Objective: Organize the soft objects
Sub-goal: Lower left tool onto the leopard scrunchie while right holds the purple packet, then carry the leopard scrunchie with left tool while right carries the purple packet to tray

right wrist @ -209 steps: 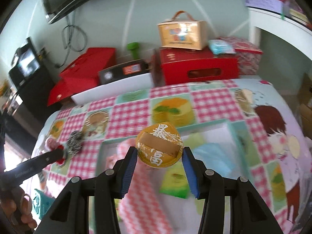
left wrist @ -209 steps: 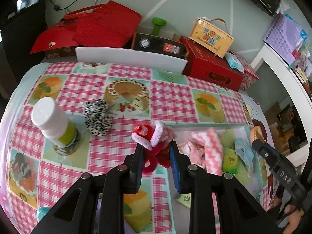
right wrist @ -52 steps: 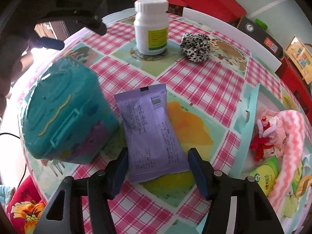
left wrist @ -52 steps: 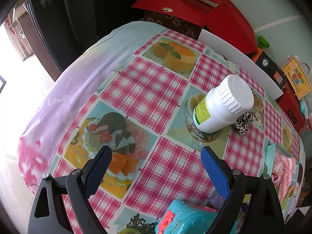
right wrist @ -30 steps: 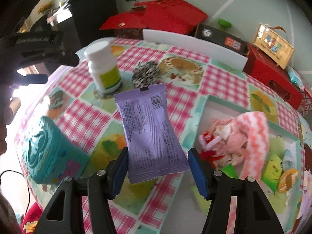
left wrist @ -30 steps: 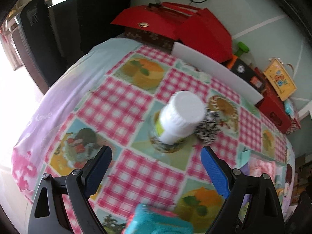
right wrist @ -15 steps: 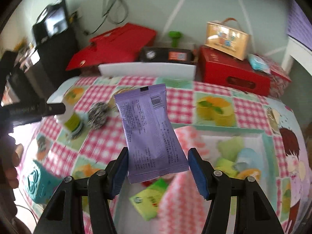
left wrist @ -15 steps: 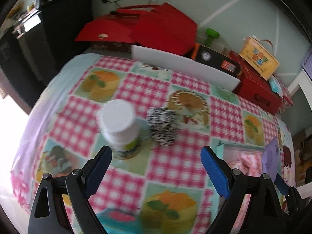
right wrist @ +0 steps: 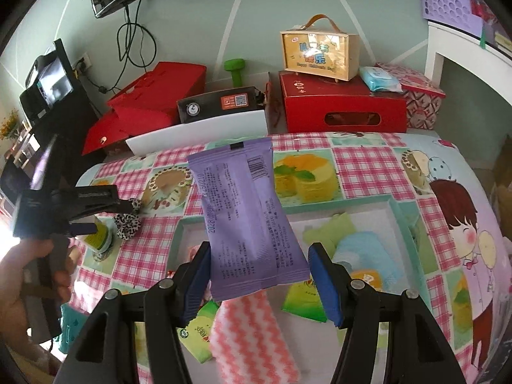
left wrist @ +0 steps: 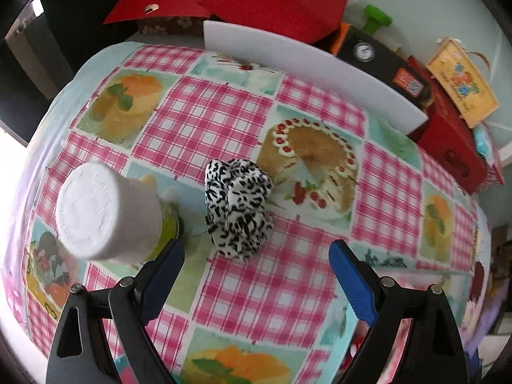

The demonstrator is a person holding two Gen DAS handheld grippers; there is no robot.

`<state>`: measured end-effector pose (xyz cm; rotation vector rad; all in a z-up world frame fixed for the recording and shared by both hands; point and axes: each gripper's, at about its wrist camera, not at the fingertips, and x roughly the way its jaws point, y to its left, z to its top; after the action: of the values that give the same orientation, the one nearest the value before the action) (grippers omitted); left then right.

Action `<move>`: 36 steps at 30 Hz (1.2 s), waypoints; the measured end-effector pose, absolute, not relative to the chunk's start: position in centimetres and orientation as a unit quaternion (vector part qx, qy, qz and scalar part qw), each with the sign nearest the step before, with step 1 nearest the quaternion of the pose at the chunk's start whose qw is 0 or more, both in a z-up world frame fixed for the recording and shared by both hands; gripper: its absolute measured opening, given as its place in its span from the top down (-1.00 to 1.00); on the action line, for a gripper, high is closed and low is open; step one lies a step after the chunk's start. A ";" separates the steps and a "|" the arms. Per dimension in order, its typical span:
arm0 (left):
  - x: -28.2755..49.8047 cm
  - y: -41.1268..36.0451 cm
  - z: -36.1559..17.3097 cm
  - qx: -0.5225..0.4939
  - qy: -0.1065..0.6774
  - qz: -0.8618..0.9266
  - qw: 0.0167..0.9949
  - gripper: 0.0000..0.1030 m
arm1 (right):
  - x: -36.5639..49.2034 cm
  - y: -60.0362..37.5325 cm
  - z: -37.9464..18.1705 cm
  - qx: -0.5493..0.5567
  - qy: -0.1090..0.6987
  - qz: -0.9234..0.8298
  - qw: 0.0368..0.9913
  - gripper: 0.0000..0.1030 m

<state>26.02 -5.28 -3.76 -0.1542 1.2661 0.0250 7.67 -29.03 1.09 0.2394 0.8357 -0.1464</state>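
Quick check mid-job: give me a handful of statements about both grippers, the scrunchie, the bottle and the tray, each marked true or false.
1. The right gripper holds a purple packet. True.
2. The left gripper is clamped on the leopard-print scrunchie. False: its jaws stand open, the scrunchie lying ahead of them on the tablecloth.
3. The white bottle stands beside the scrunchie. True.
4. The tray is empty. False: it holds a pink zigzag cloth, green sachets and other soft items.
5. The bottle's cap is off. False: the cap is on.
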 end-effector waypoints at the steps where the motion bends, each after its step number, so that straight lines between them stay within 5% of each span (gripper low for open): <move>1: 26.3 -5.3 -4.1 -0.074 0.593 0.017 0.802 -0.79 | 7.6 -29.2 1.1 0.117 0.404 -0.071 0.905 -0.23; 14: 27.8 -4.3 -6.5 -0.098 0.595 0.060 0.795 -0.44 | 7.6 -29.7 1.0 0.117 0.406 -0.077 0.903 -0.23; 18: 28.2 -4.4 -7.0 -0.099 0.596 0.059 0.794 -0.05 | 7.6 -29.7 1.0 0.115 0.406 -0.075 0.903 -0.23; 22: 28.2 -4.6 -7.4 -0.091 0.596 0.061 0.795 0.13 | 7.6 -29.6 1.0 0.115 0.406 -0.075 0.903 -0.23; 36: 27.0 -3.9 -6.3 -0.105 0.585 0.036 0.804 0.35 | 7.4 -30.1 1.2 0.120 0.403 -0.078 0.904 -0.23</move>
<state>27.00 -3.94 -6.31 -0.2250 1.2524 0.0774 7.41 -30.15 1.21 0.2485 0.8333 -0.1603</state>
